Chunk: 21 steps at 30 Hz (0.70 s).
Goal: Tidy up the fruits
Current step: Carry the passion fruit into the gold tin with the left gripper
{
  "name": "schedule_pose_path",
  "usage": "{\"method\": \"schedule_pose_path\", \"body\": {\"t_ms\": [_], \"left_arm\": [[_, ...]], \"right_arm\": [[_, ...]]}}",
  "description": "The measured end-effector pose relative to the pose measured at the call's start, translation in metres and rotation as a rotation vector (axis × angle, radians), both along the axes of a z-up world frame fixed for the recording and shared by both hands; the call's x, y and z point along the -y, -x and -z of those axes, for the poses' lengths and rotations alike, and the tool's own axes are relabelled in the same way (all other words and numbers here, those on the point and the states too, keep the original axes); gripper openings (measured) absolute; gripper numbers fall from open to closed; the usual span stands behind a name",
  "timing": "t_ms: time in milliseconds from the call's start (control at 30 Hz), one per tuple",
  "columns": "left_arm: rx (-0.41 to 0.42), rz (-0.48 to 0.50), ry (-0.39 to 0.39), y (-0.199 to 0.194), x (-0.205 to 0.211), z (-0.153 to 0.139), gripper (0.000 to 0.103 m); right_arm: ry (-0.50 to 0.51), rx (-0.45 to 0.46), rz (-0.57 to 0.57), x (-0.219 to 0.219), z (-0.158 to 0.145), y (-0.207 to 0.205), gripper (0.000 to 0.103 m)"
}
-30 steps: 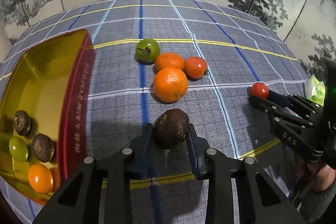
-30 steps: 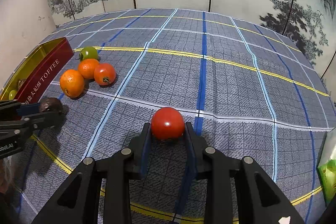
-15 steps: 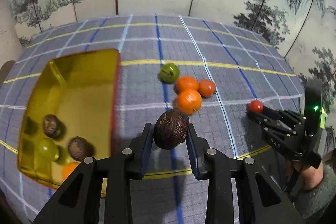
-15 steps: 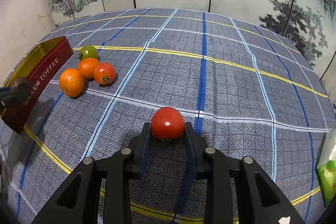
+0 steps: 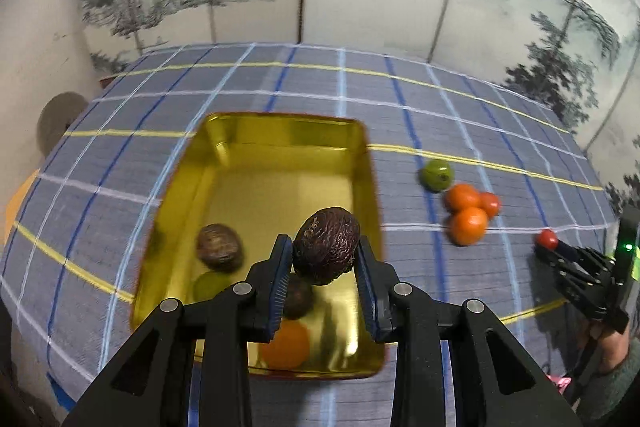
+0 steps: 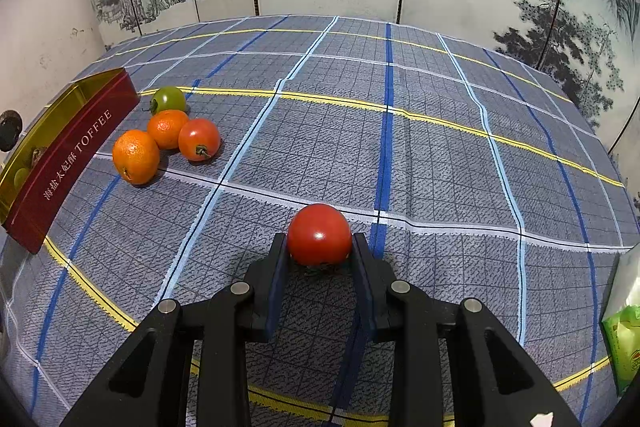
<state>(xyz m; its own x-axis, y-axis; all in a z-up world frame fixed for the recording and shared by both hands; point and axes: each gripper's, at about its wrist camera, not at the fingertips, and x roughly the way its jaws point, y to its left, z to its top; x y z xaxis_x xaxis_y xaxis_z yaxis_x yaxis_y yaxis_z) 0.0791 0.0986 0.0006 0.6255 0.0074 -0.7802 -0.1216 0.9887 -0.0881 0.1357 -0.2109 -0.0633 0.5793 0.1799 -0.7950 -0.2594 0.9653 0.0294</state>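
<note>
The left gripper (image 5: 323,259) grips a wrinkled brown fruit (image 5: 326,246) above the gold tin (image 5: 362,163), its fingers hiding fruit inside. Only the right wrist view shows the right gripper (image 6: 319,255) clamping a red tomato (image 6: 319,234) on the bench (image 6: 440,155).

A: What's hidden in the tin (image 5: 362,163)?
B: The left gripper (image 5: 324,267) covers part of a dark fruit (image 5: 298,301) and an orange (image 5: 286,345); a blurred green fruit (image 5: 210,285) sits beside.
</note>
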Motion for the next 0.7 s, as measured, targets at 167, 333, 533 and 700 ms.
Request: {"method": "schedule_pose_path", "body": {"t_ms": [167,333,533,700], "left_arm": [[-0.029,-0.041,0.002,0.003,-0.02,0.012,0.033],[-0.055,-0.052,0.009,0.003,-0.027,0.023,0.033],[-0.084,-0.063,0.012,0.004,-0.032,0.034,0.033],[-0.097,-0.07,-0.012,0.006,-0.033,0.037,0.033]], "right_arm": [[0.0,0.0,0.0,0.0,0.0,0.0,0.029],[0.001,0.0,0.0,0.0,0.0,0.0,0.029],[0.003,0.001,0.0,0.0,0.0,0.0,0.029],[0.003,0.001,0.0,-0.001,0.0,0.001,0.029]]}}
